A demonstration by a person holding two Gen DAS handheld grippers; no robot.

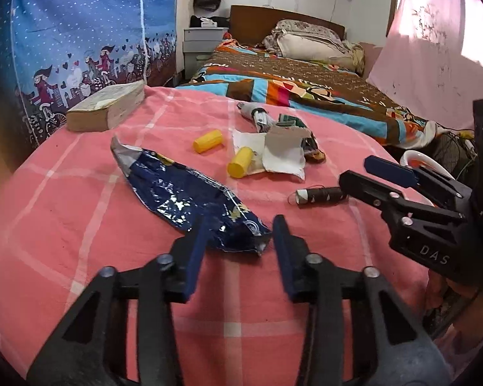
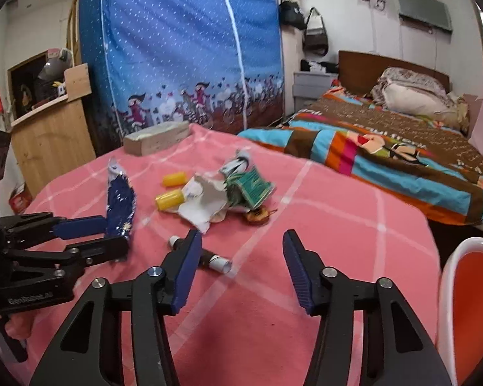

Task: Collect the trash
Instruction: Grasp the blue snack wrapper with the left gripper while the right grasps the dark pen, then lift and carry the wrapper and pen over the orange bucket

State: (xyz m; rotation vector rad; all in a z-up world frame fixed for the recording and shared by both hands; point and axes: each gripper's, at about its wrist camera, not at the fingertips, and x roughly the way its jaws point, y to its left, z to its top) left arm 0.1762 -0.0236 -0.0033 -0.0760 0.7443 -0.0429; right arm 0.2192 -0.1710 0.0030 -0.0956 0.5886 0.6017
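L gripper [image 1: 241,225] nearest cam: fingers apart, straddling near end of blue foil wrapper [image 1: 183,193], pads not pressing it. Wrapper lies flat on pink checked cloth [image 1: 80,225]. R gripper [image 2: 241,241] also open, empty, over thread spool [image 2: 209,259]. Yellow caps [image 1: 240,162], torn paper [image 1: 283,154] beyond.

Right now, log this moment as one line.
left gripper: fingers astride crinkled dark blue foil wrapper, open | right gripper: open near dark thread spool | pink checked cloth
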